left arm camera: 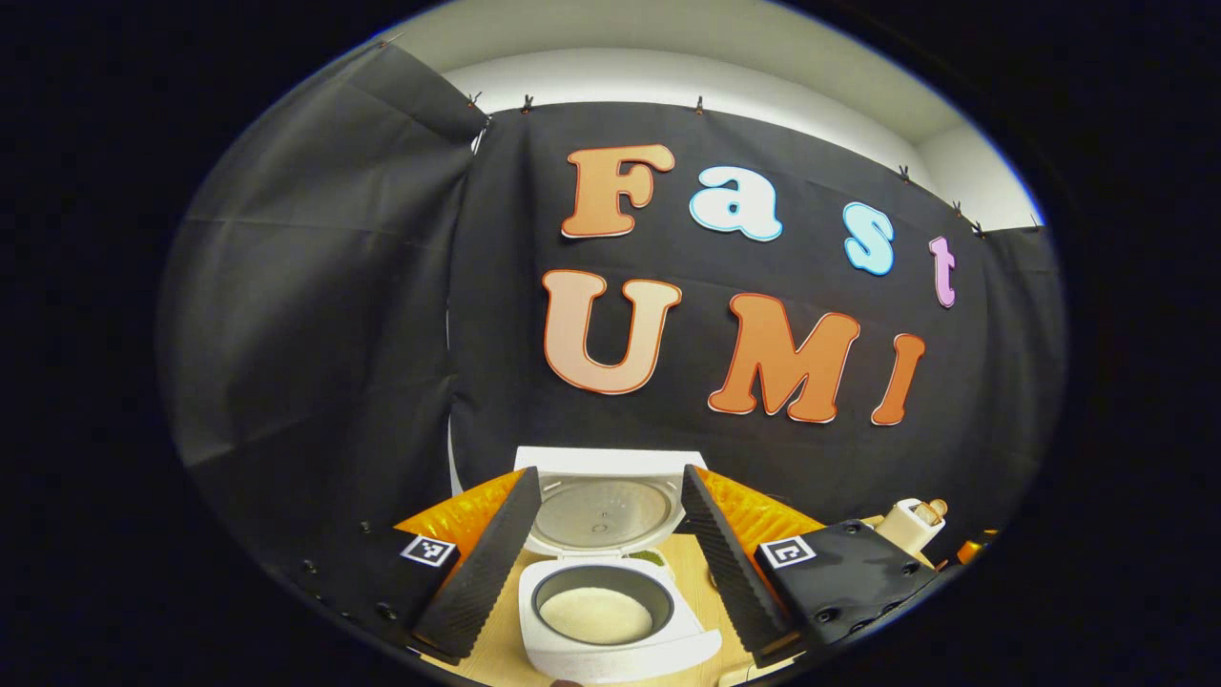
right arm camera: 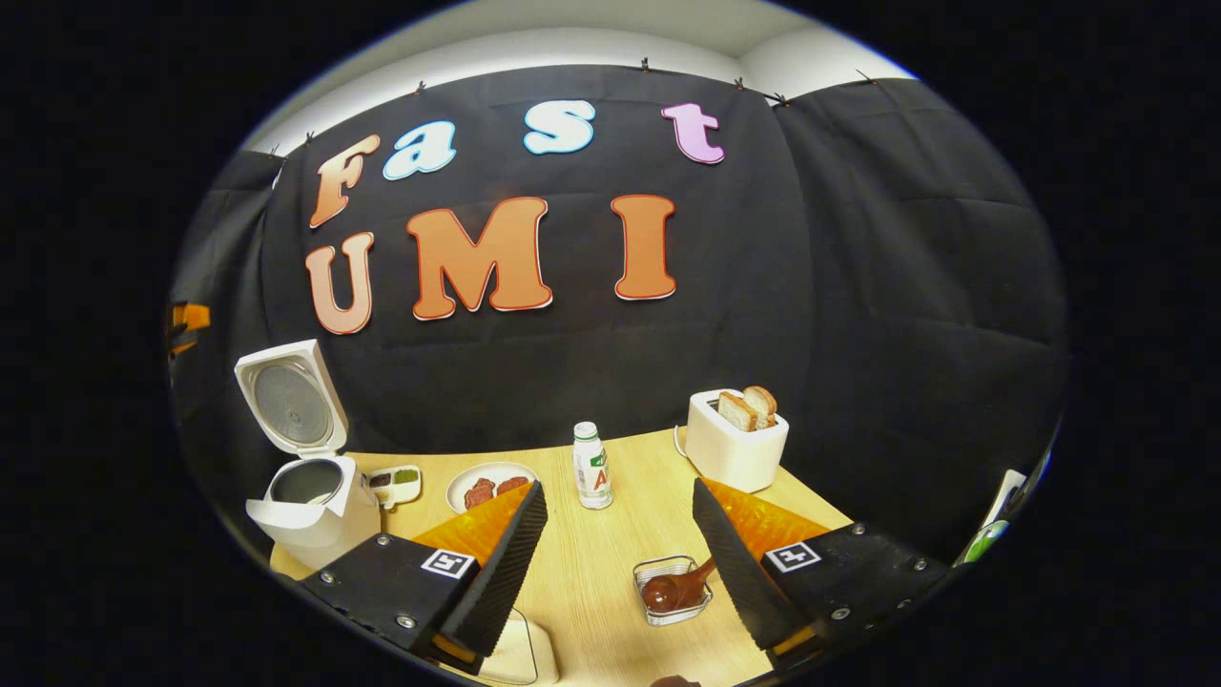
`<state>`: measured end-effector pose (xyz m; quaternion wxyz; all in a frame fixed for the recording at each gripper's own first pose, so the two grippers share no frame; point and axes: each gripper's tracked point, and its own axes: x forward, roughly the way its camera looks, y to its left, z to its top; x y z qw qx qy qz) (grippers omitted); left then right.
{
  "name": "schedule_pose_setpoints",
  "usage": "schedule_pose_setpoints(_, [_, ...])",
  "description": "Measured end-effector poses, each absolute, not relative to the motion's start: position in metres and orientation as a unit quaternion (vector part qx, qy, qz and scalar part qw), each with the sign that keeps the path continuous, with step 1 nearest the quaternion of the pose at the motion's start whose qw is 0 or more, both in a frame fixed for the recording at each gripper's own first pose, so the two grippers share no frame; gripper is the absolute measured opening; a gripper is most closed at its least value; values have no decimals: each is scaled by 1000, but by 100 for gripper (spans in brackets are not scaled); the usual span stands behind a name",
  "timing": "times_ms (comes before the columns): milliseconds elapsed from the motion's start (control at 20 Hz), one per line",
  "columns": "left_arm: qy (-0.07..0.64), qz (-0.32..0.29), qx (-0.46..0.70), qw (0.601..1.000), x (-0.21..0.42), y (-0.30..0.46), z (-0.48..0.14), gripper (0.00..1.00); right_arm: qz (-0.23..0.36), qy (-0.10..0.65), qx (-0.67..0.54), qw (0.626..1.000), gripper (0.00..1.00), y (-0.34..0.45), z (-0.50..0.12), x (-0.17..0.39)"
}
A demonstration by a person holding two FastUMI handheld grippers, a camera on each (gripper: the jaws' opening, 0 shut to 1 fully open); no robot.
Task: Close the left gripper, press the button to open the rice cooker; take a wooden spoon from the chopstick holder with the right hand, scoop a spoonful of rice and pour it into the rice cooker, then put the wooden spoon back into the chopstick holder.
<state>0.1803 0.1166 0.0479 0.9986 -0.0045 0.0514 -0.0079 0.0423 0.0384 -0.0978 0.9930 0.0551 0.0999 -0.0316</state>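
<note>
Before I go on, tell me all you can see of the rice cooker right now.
The white, boxy plastic rice cooker stands on the light wooden table at its left end, lid swung fully up and back, showing a round metal inner plate. Its dark inner pot holds a layer of pale rice. In the left gripper view it sits between the left gripper's spread fingers, untouched. A small dish lies just beside it.

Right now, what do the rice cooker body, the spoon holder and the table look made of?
Rice cooker: white, smooth, faintly glossy shell, likely plastic; the inner pot rim looks like dark metal. Spoon holder: thin shiny wire frame, probably metal, with a dark brown glossy spoon in it, plausibly lacquered wood. Table: pale wood grain, matte; could be laminate.
</note>
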Motion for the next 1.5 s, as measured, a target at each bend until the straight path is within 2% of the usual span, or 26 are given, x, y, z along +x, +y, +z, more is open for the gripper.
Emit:
schedule_pose_setpoints(450, [70, -12, 30, 997, 286, 99, 66, 100, -42, 111, 35, 992, 95, 28, -96, 38])
schedule_pose_setpoints(750, [121, -4, 44, 992, 347, 102, 23, 100, -48, 135, 27, 989, 95, 25, -115, 48])
schedule_pose_setpoints(1100, [172, 10, 37, 984, 382, 117, -20, 100, -34, 160, 15, 986, 95, 41, -133, 68])
schedule_pose_setpoints(1400, [209, 13, 31, 977, 391, 126, -47, 98, -20, 158, 21, 987, 95, 49, -127, 79])
schedule_pose_setpoints(1500, [216, 2, 28, 976, 389, 121, -48, 100, -20, 151, 13, 988, 95, 45, -121, 78])
